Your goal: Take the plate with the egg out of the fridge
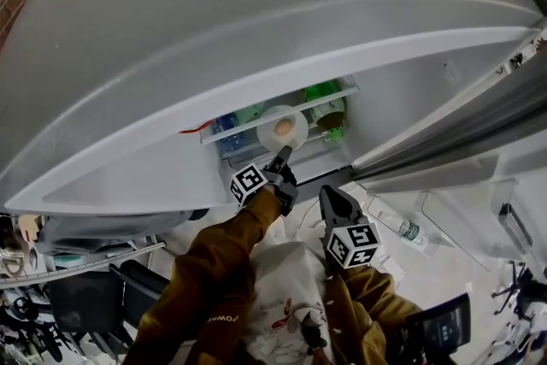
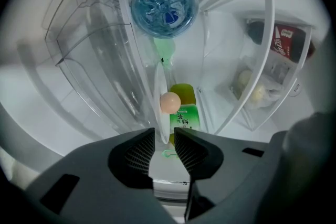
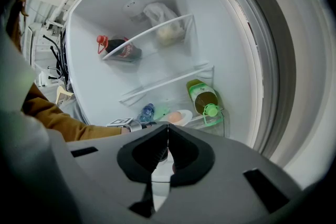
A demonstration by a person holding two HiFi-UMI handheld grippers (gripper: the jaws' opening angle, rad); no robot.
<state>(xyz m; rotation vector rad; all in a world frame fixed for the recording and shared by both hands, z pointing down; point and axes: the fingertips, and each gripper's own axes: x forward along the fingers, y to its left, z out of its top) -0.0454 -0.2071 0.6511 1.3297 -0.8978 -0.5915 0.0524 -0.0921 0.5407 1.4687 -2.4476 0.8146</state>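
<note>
A white plate (image 1: 280, 129) with a brown egg (image 1: 285, 127) on it is at the front of a fridge shelf. My left gripper (image 1: 281, 156) reaches into the fridge and is shut on the plate's near rim. The left gripper view shows the plate (image 2: 160, 97) edge-on between the jaws of that gripper (image 2: 164, 136), with the egg (image 2: 169, 102) just beyond them. My right gripper (image 1: 328, 194) hangs back outside the fridge, shut and holding nothing. In the right gripper view the plate (image 3: 183, 115) and egg (image 3: 175, 117) show beyond that gripper (image 3: 168, 135).
A blue-capped water bottle (image 2: 164, 6) lies left of the plate, and a green tea bottle (image 2: 184, 113) lies right of it. A cola bottle (image 3: 118, 49) and a bag of food (image 3: 163, 23) sit on higher shelves. The open fridge door (image 1: 444, 209) stands at the right.
</note>
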